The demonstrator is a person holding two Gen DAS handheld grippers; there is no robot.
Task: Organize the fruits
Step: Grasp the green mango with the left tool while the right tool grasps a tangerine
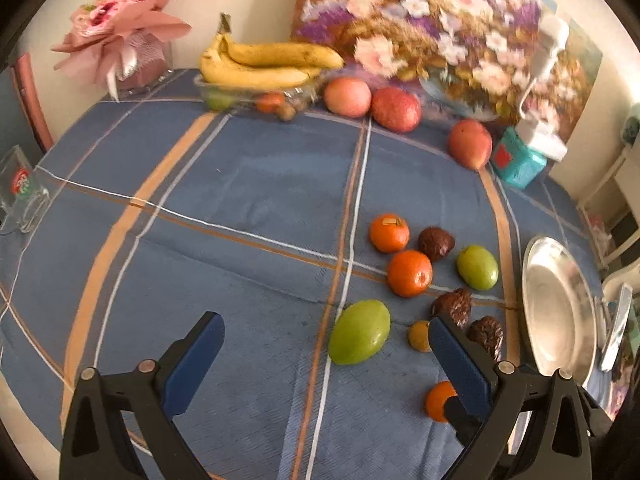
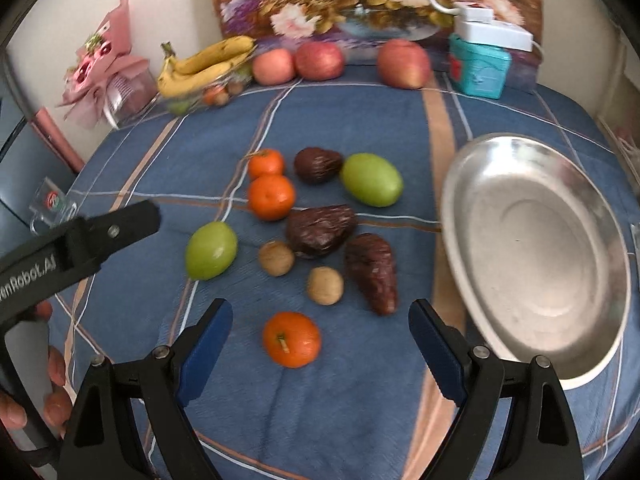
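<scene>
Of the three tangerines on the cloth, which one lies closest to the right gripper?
The lone tangerine just ahead of the open right gripper, stem facing up. The other two tangerines sit touching as a pair farther back, beyond the walnuts.

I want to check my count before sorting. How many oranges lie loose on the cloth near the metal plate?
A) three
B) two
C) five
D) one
A: the right wrist view shows three oranges, two touching at the back and one nearest the camera, all left of the plate.
</scene>
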